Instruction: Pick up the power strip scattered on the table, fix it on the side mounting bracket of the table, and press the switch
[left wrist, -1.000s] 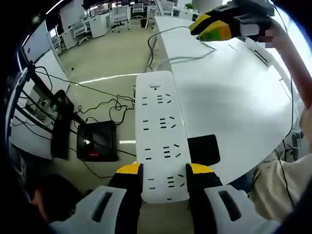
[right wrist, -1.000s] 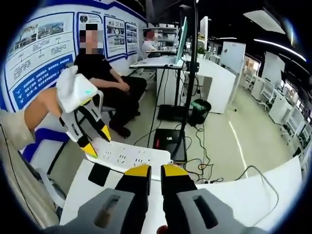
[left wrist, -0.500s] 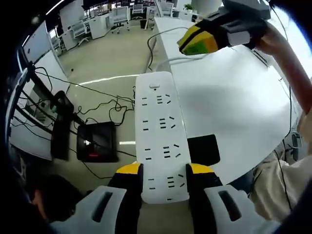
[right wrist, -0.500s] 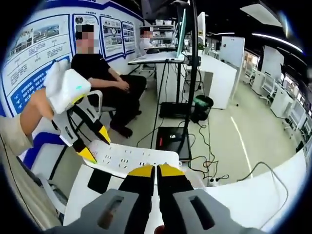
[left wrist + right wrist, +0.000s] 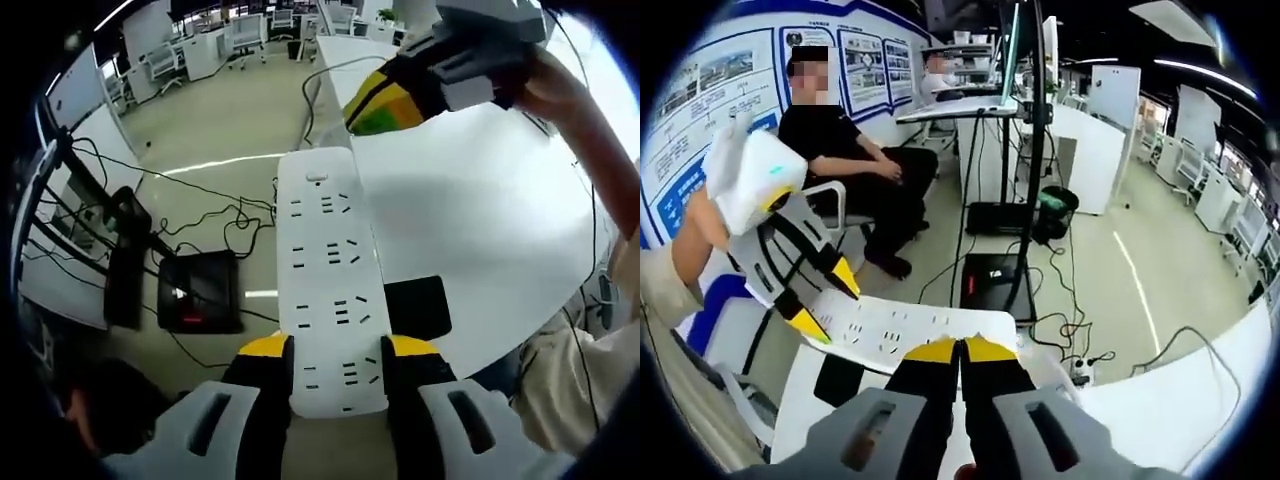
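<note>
The left hand-held gripper (image 5: pixel 338 352) is clamped on the near end of the power strip (image 5: pixel 330 270), which lies along the desk (image 5: pixel 480 210) edge beside a black pad (image 5: pixel 418 306). The right hand-held gripper (image 5: pixel 960 349) has its jaws together with nothing between them, right over the strip's far end. I'd keep the left grip firm so the strip can't tip, then bring the closed tips straight down on the switch (image 5: pixel 318 180)

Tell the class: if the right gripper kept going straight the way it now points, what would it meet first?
Most likely the white power strip. The right gripper, jaws shut, points at the strip's far end, which the left gripper holds at the table edge. Depth is unclear, so contact may be near already.
</note>
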{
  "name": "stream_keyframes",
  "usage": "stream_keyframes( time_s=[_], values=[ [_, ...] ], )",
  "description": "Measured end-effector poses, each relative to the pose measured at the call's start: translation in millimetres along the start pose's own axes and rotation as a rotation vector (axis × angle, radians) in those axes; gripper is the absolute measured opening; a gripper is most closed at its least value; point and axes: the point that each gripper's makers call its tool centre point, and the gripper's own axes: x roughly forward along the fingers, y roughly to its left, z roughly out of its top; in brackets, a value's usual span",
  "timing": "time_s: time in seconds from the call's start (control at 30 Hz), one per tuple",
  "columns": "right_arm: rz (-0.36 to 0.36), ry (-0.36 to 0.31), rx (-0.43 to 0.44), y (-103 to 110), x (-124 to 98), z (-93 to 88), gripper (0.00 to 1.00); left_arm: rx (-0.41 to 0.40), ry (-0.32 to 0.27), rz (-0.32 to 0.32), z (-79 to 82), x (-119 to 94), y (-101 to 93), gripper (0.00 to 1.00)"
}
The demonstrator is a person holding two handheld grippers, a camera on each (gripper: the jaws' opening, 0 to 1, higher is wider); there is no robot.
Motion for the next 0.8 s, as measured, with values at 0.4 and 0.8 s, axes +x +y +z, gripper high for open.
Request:
stream_keyframes(
  time_s=[0.4,0.8],
  values=[
    [-0.035,0.087,0.045,-5,27,-11.9,0.00,-0.001,-0.011,-0.003,-2.0,-1,-4.8,0.40],
    [-0.045,0.124,0.039,-4,40,-22.0,0.00,0.004,-0.014,-0.004,-6.3,-2,-13.3,0.40]
  ],
)
